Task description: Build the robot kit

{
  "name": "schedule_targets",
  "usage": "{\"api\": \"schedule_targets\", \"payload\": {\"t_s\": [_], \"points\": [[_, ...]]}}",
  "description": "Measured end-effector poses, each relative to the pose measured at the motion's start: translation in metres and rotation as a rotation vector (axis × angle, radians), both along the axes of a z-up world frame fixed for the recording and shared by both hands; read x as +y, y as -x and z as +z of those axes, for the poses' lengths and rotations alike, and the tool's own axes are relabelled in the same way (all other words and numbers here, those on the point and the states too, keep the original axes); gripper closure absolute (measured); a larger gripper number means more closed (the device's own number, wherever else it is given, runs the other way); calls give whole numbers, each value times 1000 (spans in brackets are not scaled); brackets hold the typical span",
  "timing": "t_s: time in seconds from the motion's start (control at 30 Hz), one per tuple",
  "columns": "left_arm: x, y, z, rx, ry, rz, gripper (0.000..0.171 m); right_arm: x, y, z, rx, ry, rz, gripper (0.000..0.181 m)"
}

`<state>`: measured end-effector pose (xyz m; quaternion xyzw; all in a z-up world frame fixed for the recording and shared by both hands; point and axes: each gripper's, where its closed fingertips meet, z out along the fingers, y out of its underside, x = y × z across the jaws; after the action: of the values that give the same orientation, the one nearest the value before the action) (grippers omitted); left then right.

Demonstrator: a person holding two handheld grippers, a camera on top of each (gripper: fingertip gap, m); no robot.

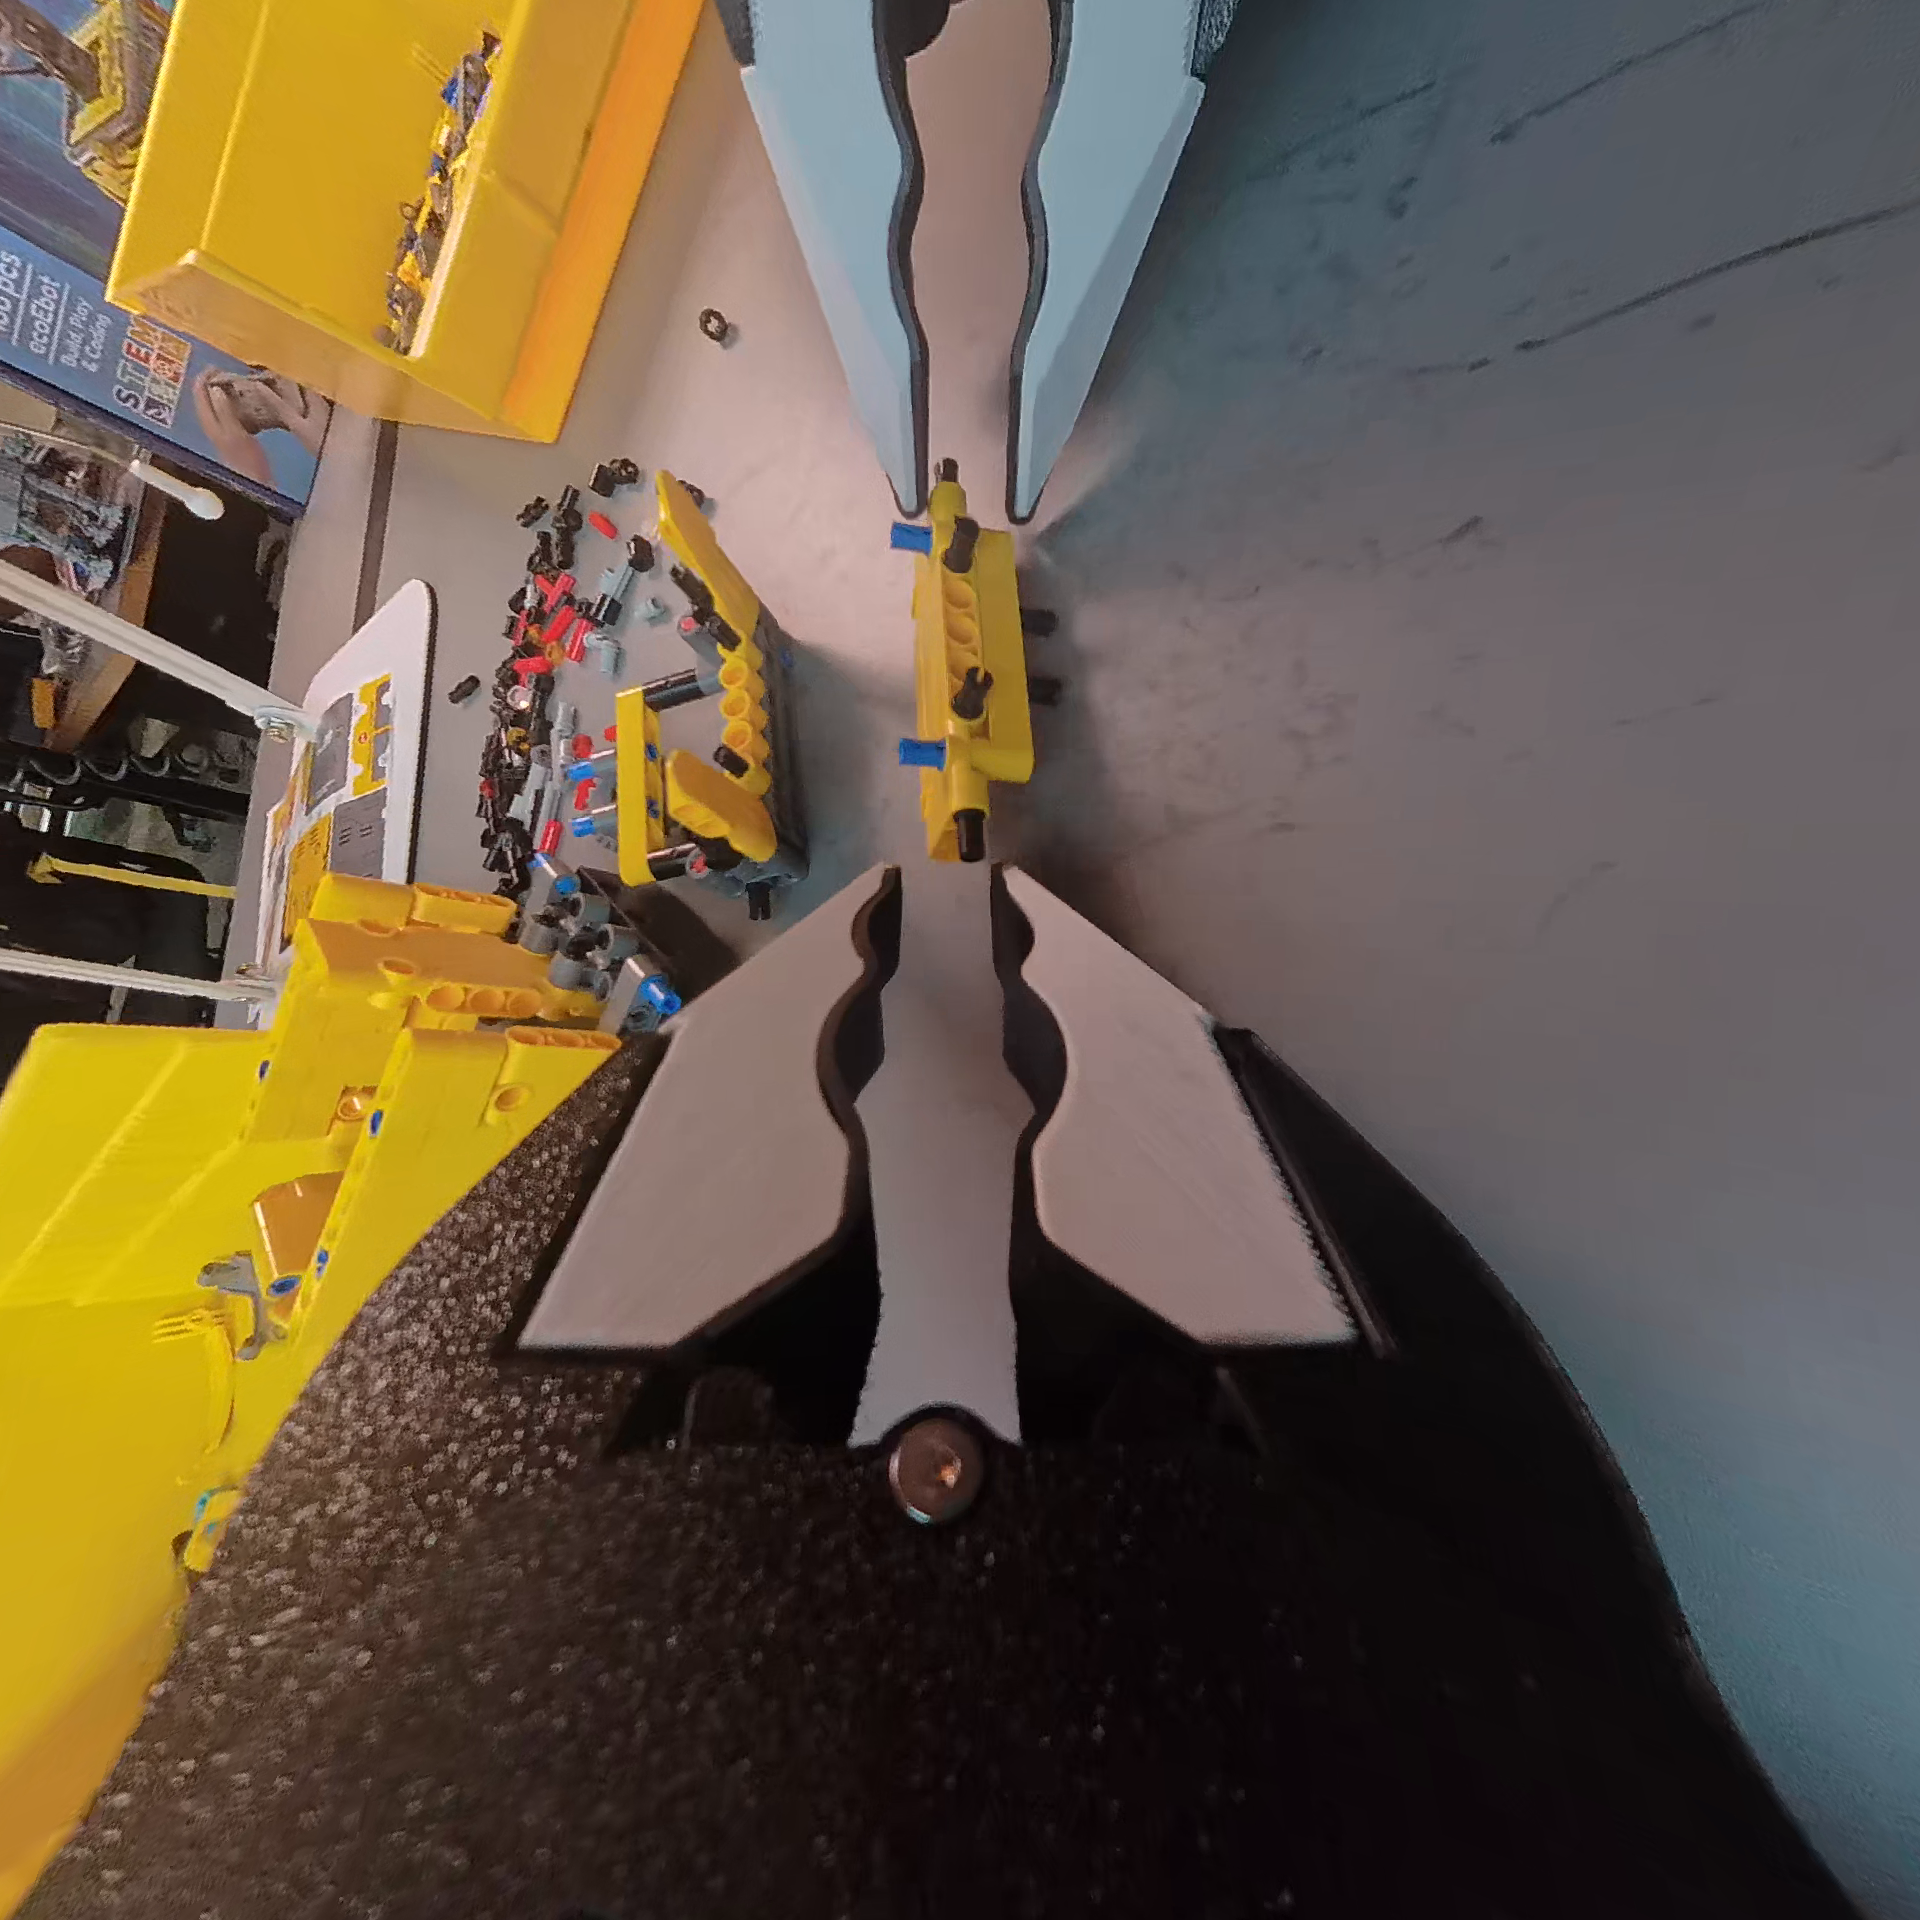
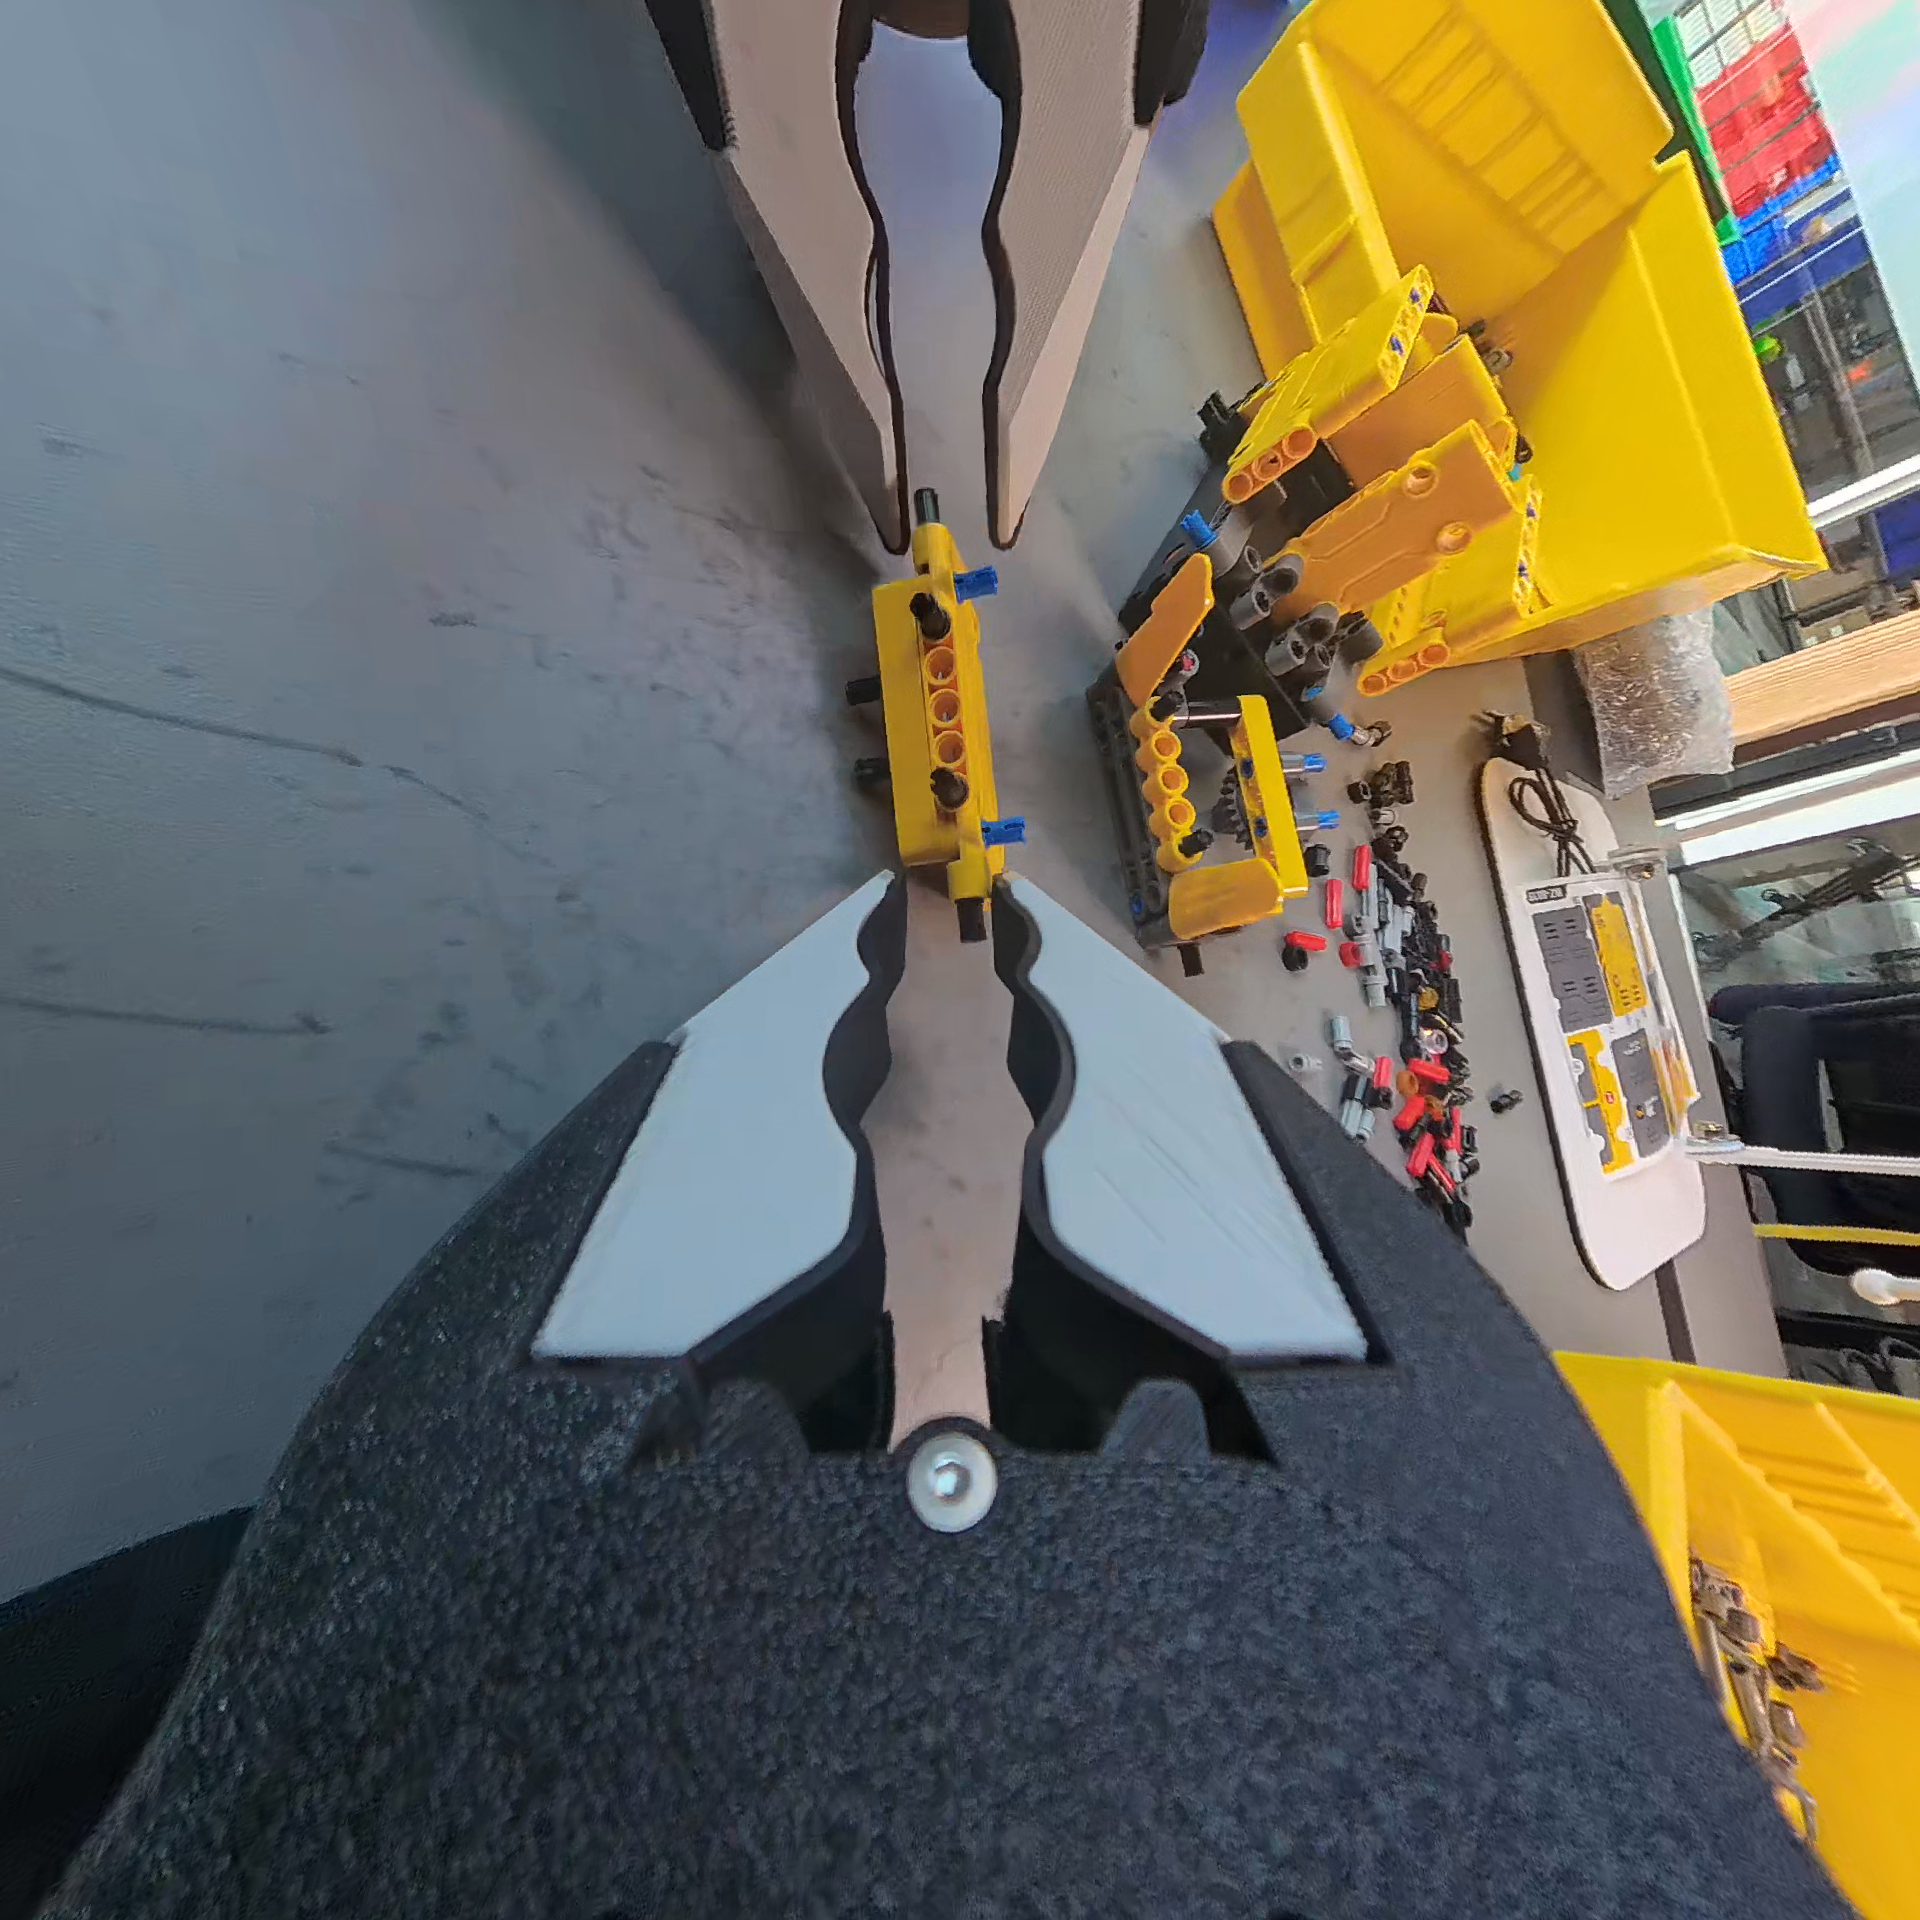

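The left gripper [image 1: 943,871] stood with its jaws parted, holding nothing, its tips just short of one end of a yellow beam block [image 1: 968,675] that lay flat on the grey table [image 1: 1455,727]. The right gripper [image 2: 943,883] faced it from the other end, jaws likewise parted and gripping nothing; its right tip looked to touch the block [image 2: 940,727], though contact could not be settled. So the block lay between the two grippers, black pegs and blue pins sticking from its sides.

In the left view, a larger yellow assembly [image 1: 717,717] sat at nine o'clock from the block, loose small parts [image 1: 540,665] beyond it, then a white board [image 1: 364,717] carrying a sheet. A yellow bin [image 1: 343,208] stood at eleven o'clock, another bin [image 1: 125,1195] at eight.
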<state>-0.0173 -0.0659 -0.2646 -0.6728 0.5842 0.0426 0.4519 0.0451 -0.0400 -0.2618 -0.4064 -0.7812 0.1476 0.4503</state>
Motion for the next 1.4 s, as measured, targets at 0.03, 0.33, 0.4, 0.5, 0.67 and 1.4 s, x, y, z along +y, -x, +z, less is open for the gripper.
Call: {"api": "schedule_targets", "payload": {"t_s": [0.03,0.33,0.4,0.5,0.67,1.4], "points": [[0,1,3,-27,9,3,155,1,0,0,2,6,-4,166],[-5,-8,23,-290,131,2,157,11,3,37,207,143,-61,150],[-2,-7,30,-346,126,19,157,20,3,51,278,209,-107,139],[8,-1,42,-437,110,70,154,43,-2,61,342,313,-227,135],[19,12,63,-614,110,142,150,61,-10,75,432,513,-299,130],[23,17,68,-662,111,181,149,58,-12,88,491,624,-293,147]]}}
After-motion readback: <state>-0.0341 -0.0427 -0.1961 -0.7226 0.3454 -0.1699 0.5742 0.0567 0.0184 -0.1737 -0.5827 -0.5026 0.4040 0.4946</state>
